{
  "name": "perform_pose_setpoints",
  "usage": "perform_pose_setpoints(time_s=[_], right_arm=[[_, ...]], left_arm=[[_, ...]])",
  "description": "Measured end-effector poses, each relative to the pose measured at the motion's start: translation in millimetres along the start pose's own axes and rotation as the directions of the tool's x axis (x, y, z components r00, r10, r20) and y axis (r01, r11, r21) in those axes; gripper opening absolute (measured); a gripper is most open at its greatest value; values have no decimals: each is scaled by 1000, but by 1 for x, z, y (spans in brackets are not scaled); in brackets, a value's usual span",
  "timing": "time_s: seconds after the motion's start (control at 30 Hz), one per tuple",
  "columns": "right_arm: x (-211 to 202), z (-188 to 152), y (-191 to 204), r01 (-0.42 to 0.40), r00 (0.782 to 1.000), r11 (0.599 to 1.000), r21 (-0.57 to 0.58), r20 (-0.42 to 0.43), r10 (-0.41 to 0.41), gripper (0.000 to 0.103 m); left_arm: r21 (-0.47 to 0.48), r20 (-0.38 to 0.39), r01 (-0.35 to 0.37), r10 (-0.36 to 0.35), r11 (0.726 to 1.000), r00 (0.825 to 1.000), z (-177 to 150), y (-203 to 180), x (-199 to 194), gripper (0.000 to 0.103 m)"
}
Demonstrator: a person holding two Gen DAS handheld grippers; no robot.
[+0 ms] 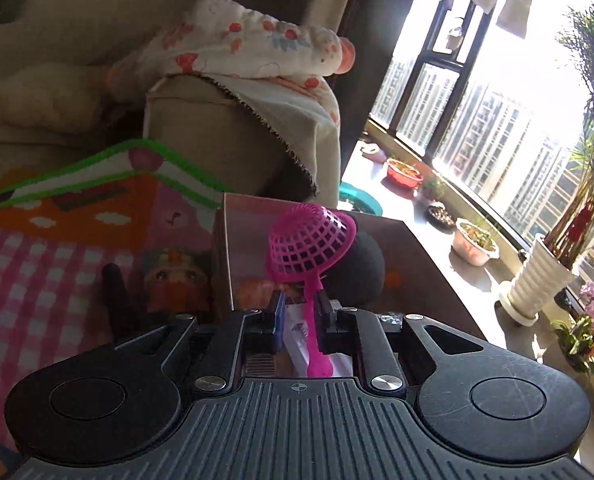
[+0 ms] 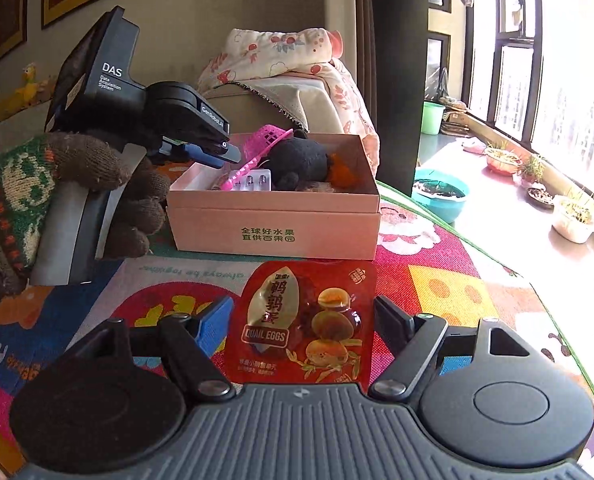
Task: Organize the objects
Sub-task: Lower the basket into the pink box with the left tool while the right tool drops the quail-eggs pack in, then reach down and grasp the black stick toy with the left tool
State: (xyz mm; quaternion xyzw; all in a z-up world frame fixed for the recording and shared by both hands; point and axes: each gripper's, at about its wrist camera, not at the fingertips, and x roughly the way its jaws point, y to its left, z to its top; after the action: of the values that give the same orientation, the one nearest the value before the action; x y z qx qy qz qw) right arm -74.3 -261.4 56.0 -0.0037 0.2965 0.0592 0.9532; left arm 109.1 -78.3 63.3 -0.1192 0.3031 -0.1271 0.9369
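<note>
1. Pink plastic strainer (image 1: 311, 246): mesh bowl tipped up over the cardboard box (image 2: 273, 216), handle running back between the fingers of the left gripper (image 1: 300, 312).
2. Left gripper fingers: narrowed around the strainer handle; the right-hand finger touches it, a sliver of gap shows beside the blue-padded finger. Firm clamping cannot be confirmed from the left wrist view.
3. Right wrist view shows the left gripper (image 2: 233, 156) reaching over the box's near-left corner, held by a hand in a brown knit glove (image 2: 109, 184); strainer (image 2: 263, 146) leans on the black plush toy (image 2: 301, 158).
4. Box contents: black plush toy with an orange patch, a small blister pack (image 2: 253, 180) beneath the strainer handle. Box open, printed green characters on the front wall.
5. Red quail egg packet (image 2: 303, 320): lying flat on the patterned play mat (image 2: 437, 288), just in front of the box.
6. Right gripper (image 2: 303, 314) fingers: spread wide, one on each side of the packet, neither touching it.
7. Background: sofa arm with a floral cloth (image 2: 289, 60); potted plants (image 2: 575, 216) along the window ledge.
</note>
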Motion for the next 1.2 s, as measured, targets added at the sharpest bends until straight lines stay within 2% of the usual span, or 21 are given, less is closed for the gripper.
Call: perform_pose_setpoints(time_s=[0.17,0.3,0.4,0.5,0.57,0.63,0.7,0.8,0.93,1.07,1.2], right_arm=[[7,11,0,-9,1000,1000,4,3,9,76],[4,45,-2,1,997,1000,-14,81,0,76],[10,85,-7,0,989,1000,-10,145,1,76],[32,129,-12,-6,986,1000,8,167,4,77],[53,149,-16,5,990,1000,12,140,-7,87],[68,160,-23,23,994,998,53,105,-28,89],[70,159,-30,7,997,996,88,82,-14,90],[67,140,-33,22,998,993,114,63,-30,97],[66,108,-20,98,995,994,41,19,-99,97],[59,75,2,95,995,995,-32,11,-95,97],[58,45,28,74,997,995,-61,27,-73,99]], left_arm=[[66,33,45,-47,997,998,-6,13,-34,17],[144,23,90,-94,985,995,-23,23,-59,17],[130,7,94,-96,987,995,-36,37,-71,17],[100,-29,80,-78,992,997,-45,52,-74,17],[84,-48,61,-58,995,997,-48,65,-76,17],[74,-60,51,-46,996,997,-51,78,-79,17],[70,-76,39,-34,997,997,-56,92,-81,17],[32,-106,20,-17,999,994,-61,109,-76,17],[-14,-111,19,-21,1000,994,-63,120,-70,17],[-14,-77,43,-44,999,996,-48,118,-62,17],[-24,-47,32,-33,999,998,-23,118,-42,17]])
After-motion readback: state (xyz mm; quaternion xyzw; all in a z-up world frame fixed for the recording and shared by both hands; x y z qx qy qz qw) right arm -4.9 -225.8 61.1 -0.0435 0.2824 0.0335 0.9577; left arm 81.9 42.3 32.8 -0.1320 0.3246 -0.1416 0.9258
